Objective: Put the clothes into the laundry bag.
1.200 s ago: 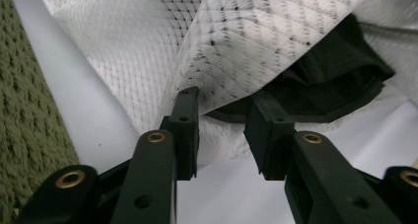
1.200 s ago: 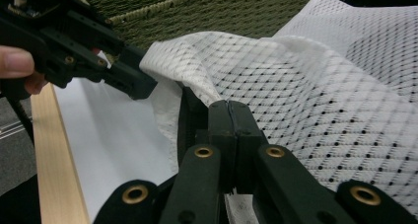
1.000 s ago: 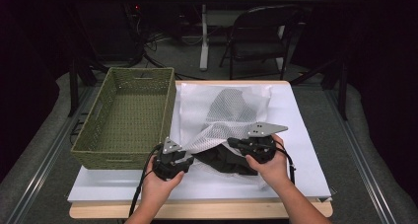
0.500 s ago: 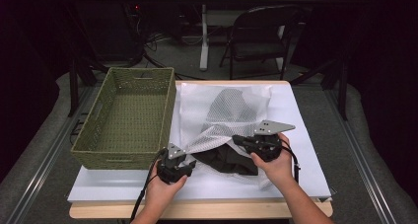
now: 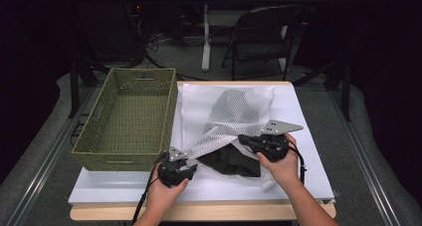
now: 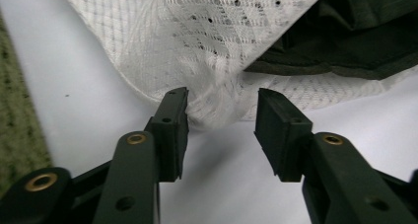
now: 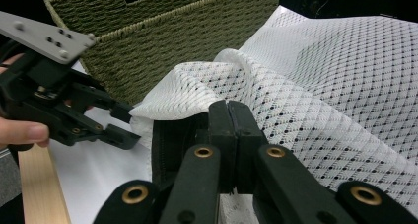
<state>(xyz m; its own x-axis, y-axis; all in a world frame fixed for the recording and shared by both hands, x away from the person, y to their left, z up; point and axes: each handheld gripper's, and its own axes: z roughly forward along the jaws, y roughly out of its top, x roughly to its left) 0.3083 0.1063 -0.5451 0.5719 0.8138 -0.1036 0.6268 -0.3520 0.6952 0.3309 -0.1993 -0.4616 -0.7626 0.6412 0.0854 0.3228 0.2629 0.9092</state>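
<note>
Loosely bunched white mesh bag [image 5: 224, 121], dark garment [image 5: 231, 161] inside; right claw [image 7: 229, 118] pinching bag, left claw [image 6: 222, 113] released.

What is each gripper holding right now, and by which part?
Right gripper pinches the mesh bag at its opening edge. Left gripper is open, holding nothing.
</note>
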